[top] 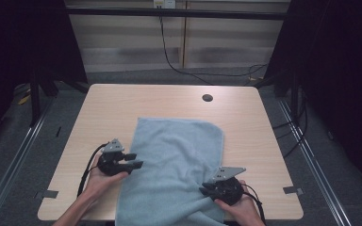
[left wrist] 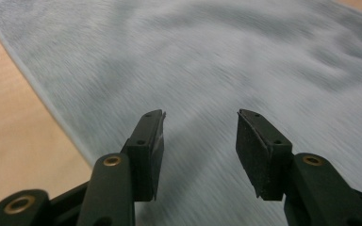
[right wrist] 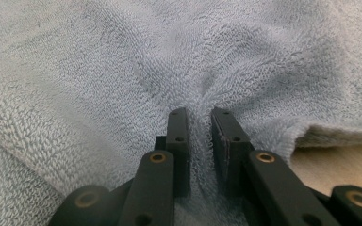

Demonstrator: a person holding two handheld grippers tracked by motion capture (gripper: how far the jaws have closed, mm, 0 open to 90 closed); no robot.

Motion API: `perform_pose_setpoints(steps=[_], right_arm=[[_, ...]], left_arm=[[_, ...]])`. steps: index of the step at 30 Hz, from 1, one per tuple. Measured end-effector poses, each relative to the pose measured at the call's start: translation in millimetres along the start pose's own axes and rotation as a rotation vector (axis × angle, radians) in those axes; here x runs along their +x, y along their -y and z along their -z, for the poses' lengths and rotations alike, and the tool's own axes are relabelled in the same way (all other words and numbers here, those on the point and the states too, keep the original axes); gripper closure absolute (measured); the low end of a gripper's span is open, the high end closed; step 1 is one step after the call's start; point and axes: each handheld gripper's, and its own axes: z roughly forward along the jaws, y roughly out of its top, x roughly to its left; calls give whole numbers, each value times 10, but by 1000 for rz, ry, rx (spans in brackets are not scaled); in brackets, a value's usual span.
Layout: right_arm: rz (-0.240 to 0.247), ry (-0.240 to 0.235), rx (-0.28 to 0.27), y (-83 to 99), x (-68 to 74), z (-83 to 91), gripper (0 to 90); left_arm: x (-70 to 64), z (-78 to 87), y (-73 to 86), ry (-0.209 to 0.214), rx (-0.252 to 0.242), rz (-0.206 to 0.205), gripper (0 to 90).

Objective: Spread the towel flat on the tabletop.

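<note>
Lying across the middle of the wooden table [top: 99, 101], the light blue towel [top: 176, 155] runs from mid-table to the near edge & hangs over it a bit. Right gripper [top: 206, 190] sits at the towel's near right edge w/ jaws clamped on a bunched fold of terry; creases fan out from the pinch. Left gripper [top: 136, 160] is at the towel's left edge, jaws wide apart above the cloth, nothing between them. A dark cable hole [top: 207, 98] sits far right of centre.
</note>
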Motion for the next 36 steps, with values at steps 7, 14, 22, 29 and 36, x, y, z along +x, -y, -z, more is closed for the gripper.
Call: perform_pose_setpoints(steps=[7, 14, 22, 29, 36], right_arm=[[-30, -19, -3, 75, 61, 64, 780], [-6, -61, 13, 179, 355, 142, 725], [-36, -12, -82, -143, -12, 270, 582], [-152, 109, -84, -554, -885, 33, 521], [-196, 219, -61, -817, -1397, -263, 460]], left_arm=[[-70, -85, 88, -40, 58, -91, 591], [-369, 191, 336, 35, 82, -84, 690], [-169, 205, 186, 50, 20, -26, 576], [31, -76, 89, 22, 38, -8, 646], [40, -64, 113, 34, 26, 4, 634]])
